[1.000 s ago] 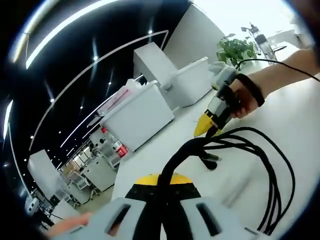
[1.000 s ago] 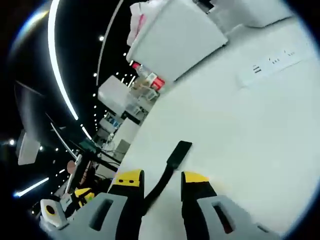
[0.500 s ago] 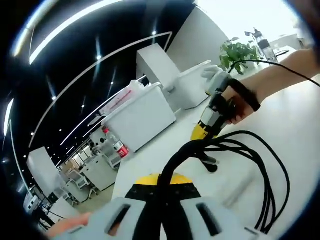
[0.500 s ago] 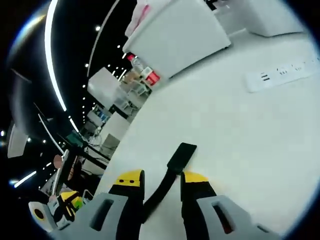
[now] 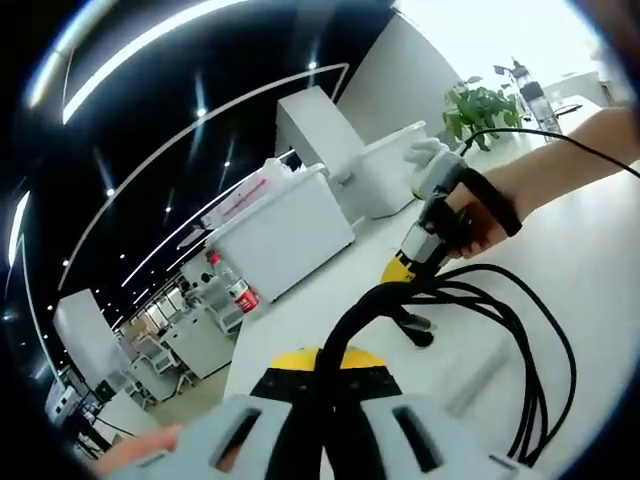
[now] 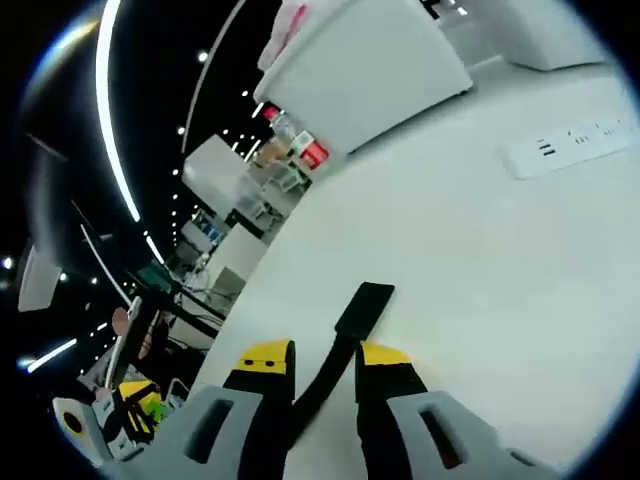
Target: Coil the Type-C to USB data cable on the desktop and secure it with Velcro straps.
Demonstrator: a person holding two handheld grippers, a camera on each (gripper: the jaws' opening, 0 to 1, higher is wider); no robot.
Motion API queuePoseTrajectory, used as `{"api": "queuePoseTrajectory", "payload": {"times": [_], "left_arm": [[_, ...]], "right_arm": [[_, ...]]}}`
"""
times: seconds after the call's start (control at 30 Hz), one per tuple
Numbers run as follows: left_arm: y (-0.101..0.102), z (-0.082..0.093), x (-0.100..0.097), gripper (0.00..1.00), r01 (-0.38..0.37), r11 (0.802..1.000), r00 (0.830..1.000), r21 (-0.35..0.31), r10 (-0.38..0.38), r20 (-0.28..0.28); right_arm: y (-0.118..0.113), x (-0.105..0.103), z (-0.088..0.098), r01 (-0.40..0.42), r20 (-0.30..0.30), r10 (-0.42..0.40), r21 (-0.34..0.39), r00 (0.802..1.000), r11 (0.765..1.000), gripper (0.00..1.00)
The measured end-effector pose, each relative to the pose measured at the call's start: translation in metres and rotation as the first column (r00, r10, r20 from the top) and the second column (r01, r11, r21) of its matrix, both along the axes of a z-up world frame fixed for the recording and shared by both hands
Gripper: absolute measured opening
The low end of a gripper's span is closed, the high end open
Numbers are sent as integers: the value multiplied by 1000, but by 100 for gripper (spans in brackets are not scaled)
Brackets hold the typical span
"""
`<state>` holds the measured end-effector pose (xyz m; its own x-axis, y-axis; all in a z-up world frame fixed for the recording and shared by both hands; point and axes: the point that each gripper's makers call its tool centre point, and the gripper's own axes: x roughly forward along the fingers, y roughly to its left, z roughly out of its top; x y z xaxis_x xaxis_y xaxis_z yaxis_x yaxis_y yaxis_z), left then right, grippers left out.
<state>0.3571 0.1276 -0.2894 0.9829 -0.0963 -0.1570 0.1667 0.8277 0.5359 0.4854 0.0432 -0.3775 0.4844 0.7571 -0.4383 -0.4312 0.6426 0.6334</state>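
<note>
Spreading across both views, the white desktop (image 5: 600, 260) carries everything else. On it, in the left gripper view, a large white bin (image 5: 283, 232) stands with a second white bin (image 5: 385, 170) beyond it, and a potted plant (image 5: 480, 103) sits far back near a bottle (image 5: 528, 92). A red-labelled bottle (image 5: 233, 288) stands past the desk's edge, just beside the large bin. In the right gripper view a white power strip (image 6: 570, 145) lies flat on the desktop, well apart from the jaws.

The black data cable (image 5: 545, 370) lies gathered in several loops on the desktop, and its bundled strands rise into the left gripper (image 5: 325, 365), whose yellow-tipped jaws are closed narrow around the bundle. One connector end (image 5: 420, 325) hangs near the loops; which plug it is cannot be made out.

The right gripper (image 5: 400, 268) comes in from the right of the left gripper view, held by a hand (image 5: 478, 215) wearing a black wrist strap, its yellow tips right at the cable loops. In its own view the right gripper (image 6: 318, 352) has its jaws drawn narrow on a black Velcro strap (image 6: 350, 325), which runs up between them, its flat free end lying out over the desktop. It looks pinched, though the contact itself is hard to see.
</note>
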Motion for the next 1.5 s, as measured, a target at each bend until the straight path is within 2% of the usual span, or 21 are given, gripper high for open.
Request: {"api": "queuePoseTrajectory", "payload": {"times": [0.17,0.27,0.43,0.67,0.73,0.8,0.87,1.0,1.17,1.4,1.47,1.5], "left_arm": [[0,0,1,5,2,1000,1000,-3,-2,-2],[0,0,1,5,2,1000,1000,-3,-2,-2],[1,-1,1,5,1,1000,1000,-4,-1,-3],[1,-2,1,5,3,1000,1000,-14,-3,-8],[0,-1,1,5,5,1000,1000,-17,-5,-9],[0,-1,1,5,5,1000,1000,-17,-6,-8],[-1,-1,1,5,7,1000,1000,-17,-7,-6],[-1,-1,0,5,6,1000,1000,-17,-6,-6],[-2,0,0,5,10,1000,1000,-17,-10,-4],[-1,1,0,5,7,1000,1000,-17,-7,-3],[-2,1,0,5,8,1000,1000,-18,-8,-3],[-2,1,0,5,8,1000,1000,-18,-8,-3]], "right_arm": [[-9,13,-8,39,-2,-39,-25,999,999,9],[-18,20,-14,90,-41,-90,-10,995,996,2],[-23,16,-18,107,-55,-105,32,993,994,0],[-23,9,-21,84,-38,-84,19,996,996,2],[-20,7,-14,74,-16,-74,24,997,997,15],[-17,9,-8,65,-7,-65,18,998,998,21],[-17,13,-10,64,9,-64,-36,998,997,20],[-17,20,-10,74,20,-73,-77,997,994,20],[-14,21,-10,77,1,-77,-89,997,993,19],[-12,16,-11,63,11,-62,-98,998,993,18],[-12,22,-10,58,34,-54,-142,998,988,17],[-13,26,-10,40,52,-30,-193,998,980,17]]}}
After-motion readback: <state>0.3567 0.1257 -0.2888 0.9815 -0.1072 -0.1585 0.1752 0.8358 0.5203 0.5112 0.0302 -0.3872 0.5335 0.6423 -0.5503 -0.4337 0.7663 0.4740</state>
